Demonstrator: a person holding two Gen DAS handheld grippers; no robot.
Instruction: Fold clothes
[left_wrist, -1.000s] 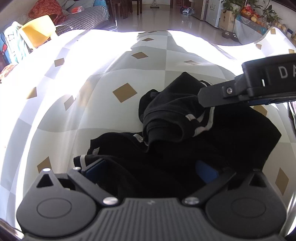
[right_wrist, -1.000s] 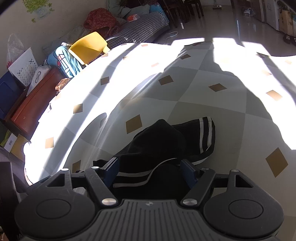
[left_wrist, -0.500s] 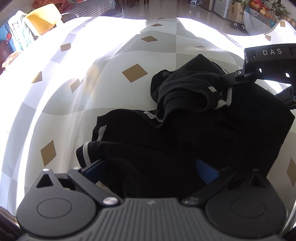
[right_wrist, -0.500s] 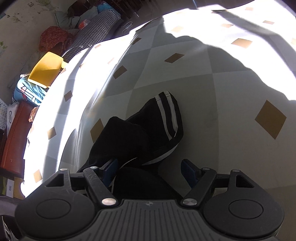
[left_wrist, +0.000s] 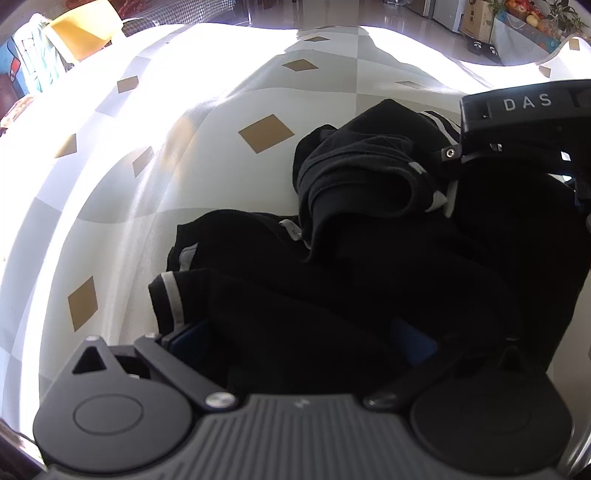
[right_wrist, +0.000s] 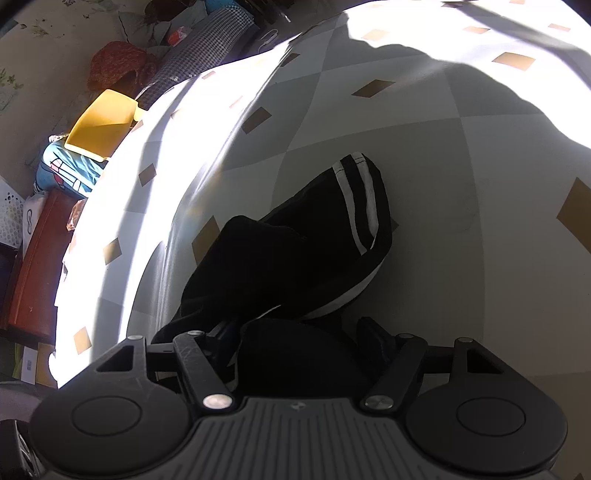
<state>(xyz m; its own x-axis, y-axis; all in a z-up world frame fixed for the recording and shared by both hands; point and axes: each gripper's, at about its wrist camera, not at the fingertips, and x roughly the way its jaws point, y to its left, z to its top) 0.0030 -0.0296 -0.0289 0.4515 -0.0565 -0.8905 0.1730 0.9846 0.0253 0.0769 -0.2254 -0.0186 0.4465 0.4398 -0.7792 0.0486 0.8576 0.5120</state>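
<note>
Two views to go through, left wrist first.

Left wrist: the black garment (left_wrist: 369, 266) with white stripes lies in a loose heap on the checked tabletop (left_wrist: 155, 173), rumpled, no clean fold lines anywhere. The left tool (left_wrist: 299, 339) has its blue pads set wide with a thick wad of the fabric between them. It looks like it's resting in the cloth more than pinching it, so I'd call it wide, not clamped. The right tool (left_wrist: 454, 173) comes in from the upper right with the bunched striped end at its tip. Compared with a second ago the heap has barely moved here. The camera pulled back a bit half a second ago and is now close again, while the cuff by the left pad sits in about the same spot.

Right wrist: this is where the change is. A second ago the pads of the right tool (right_wrist: 295, 332) stood well apart around the striped band, and now they've drawn in to a narrower gap with black fabric filling it. The pad faces are buried, so I can't say for sure that it's truly gripping. The view has also tilted, and the striped cuff (right_wrist: 360, 206) now sticks out ahead toward the far side of the tabletop.

My guess is that the right side is taking hold of that end, probably to pull the bundle open, since it's too crumpled to fold as it lies.
</note>
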